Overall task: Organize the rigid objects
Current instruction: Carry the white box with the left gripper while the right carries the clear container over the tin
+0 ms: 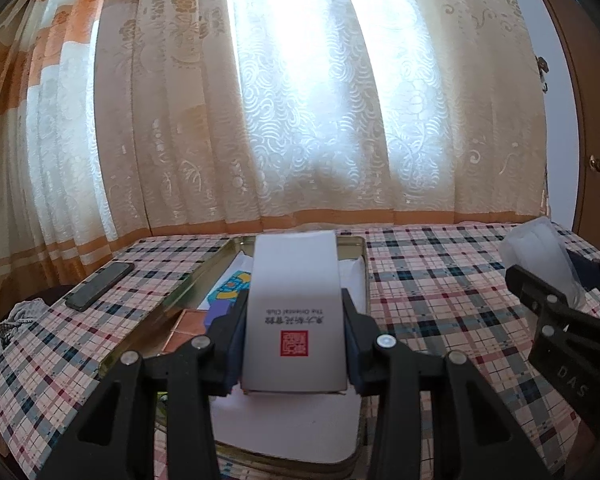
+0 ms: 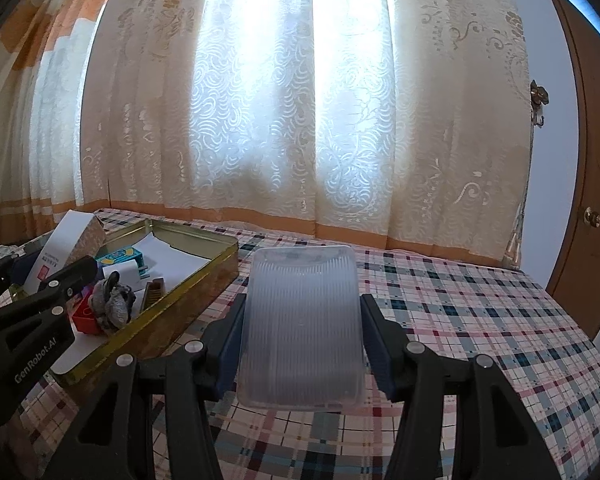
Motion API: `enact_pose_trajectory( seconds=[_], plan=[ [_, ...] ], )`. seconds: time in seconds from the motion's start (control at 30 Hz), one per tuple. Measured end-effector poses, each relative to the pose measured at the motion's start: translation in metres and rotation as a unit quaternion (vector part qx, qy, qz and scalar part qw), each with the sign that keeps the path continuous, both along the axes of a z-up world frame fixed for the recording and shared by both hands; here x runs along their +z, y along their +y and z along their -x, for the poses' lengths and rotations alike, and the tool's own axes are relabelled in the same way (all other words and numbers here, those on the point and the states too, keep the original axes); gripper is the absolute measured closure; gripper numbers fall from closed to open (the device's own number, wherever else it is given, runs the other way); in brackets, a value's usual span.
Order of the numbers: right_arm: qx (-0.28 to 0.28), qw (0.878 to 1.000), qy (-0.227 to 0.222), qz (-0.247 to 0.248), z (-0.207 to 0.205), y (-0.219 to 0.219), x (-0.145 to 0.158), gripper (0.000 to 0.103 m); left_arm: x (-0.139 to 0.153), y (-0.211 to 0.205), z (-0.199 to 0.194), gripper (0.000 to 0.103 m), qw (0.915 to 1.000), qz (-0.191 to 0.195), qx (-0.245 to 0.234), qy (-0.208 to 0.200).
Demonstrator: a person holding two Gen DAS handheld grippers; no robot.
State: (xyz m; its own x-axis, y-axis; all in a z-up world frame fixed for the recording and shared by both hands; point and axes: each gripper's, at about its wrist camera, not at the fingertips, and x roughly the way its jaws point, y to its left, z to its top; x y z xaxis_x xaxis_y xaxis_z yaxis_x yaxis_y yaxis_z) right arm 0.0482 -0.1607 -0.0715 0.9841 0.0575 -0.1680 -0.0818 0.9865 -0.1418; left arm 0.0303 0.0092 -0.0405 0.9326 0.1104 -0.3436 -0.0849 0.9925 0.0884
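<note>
My left gripper [image 1: 294, 344] is shut on a white carton with a red seal [image 1: 296, 312] and holds it above the open gold tin [image 1: 148, 328]. The tin holds a blue-and-yellow packet [image 1: 232, 286], white paper and several small items. My right gripper [image 2: 300, 344] is shut on a clear ribbed plastic box [image 2: 302, 328] and holds it above the plaid tablecloth, to the right of the tin [image 2: 188, 292]. The left gripper with its carton [image 2: 66, 244] shows at the left edge of the right wrist view. The right gripper's body [image 1: 560, 332] shows at the right edge of the left wrist view.
A black phone [image 1: 100, 286] lies on the plaid cloth left of the tin. A red block [image 2: 86, 316] and a crumpled grey object [image 2: 114, 304] sit in the tin. Curtains hang close behind the table. A wooden door [image 2: 592, 216] stands at the right.
</note>
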Motion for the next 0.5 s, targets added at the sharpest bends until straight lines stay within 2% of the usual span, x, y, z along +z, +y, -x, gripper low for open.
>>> enact_pose_trajectory(
  seconds=[0.5],
  plan=[
    [0.016,1.0,0.001,0.021,-0.001,0.028,-0.002,0.046,-0.001,0.023,-0.001,0.063,0.9998,0.001,0.018,0.008]
  ],
)
